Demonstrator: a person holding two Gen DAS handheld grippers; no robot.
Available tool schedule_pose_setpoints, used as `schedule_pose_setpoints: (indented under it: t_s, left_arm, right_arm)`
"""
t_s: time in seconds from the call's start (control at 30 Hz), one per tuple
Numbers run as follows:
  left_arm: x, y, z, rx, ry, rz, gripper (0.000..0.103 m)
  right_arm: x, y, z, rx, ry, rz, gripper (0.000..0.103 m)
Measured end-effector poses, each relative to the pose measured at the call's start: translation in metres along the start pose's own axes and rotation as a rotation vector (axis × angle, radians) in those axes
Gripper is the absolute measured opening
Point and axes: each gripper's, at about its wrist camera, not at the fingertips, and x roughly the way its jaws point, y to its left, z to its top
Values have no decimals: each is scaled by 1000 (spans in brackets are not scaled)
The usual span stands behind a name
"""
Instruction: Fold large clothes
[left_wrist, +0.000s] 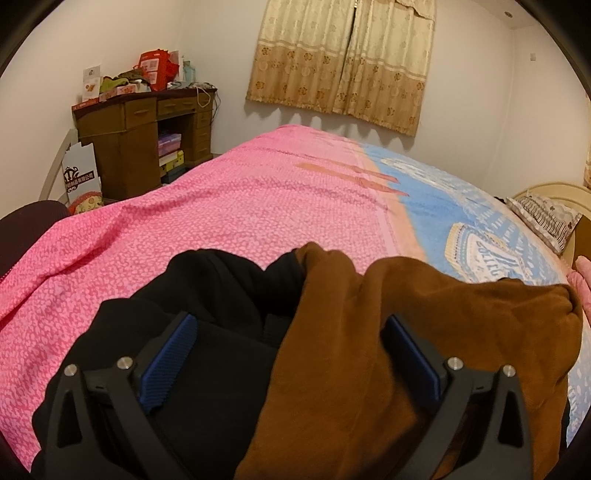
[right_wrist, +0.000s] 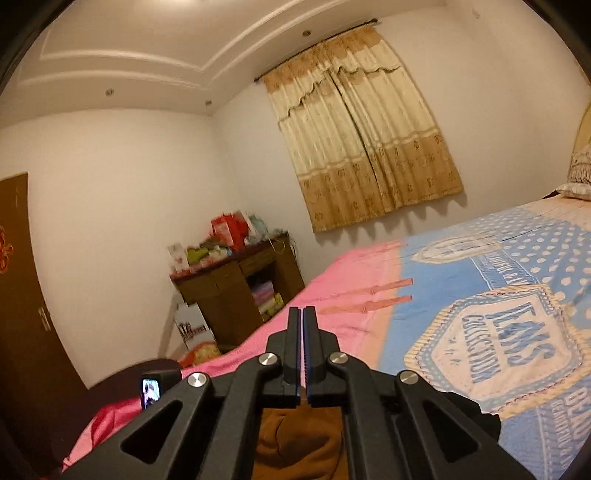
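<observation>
The left gripper (left_wrist: 291, 354) is spread open over the black-and-brown garment (left_wrist: 332, 369); the right gripper (right_wrist: 303, 325) is closed on nothing. A hem toward twelve o'clock should be pinched squarely.

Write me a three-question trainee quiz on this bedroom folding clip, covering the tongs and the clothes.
1. True or false: the right tongs are shut with nothing between the pads.
2. Which colour is the garment lying partly over the black garment? A green, B brown, C white.
3. Fill in: the left tongs stand ____ over the clothes on the bed.

Key: 1 true. 2 B. 3 open, with fabric lying between the pads but not clamped.
</observation>
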Motion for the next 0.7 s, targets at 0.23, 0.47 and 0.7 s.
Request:
schedule_pose_setpoints:
  t_s: [0.23, 0.47, 0.7]
  left_arm:
    - [4, -6, 0, 34, 22, 49, 103]
    - [4, -16, -3, 104, 37, 135, 103]
    - [5, -16, -2, 79, 44, 104, 103]
  right_arm:
    - [-6, 6, 2, -7, 35, 29, 1]
    - [12, -11, -3, 305, 237, 320, 2]
    - [4, -4, -16, 467, 255, 427, 2]
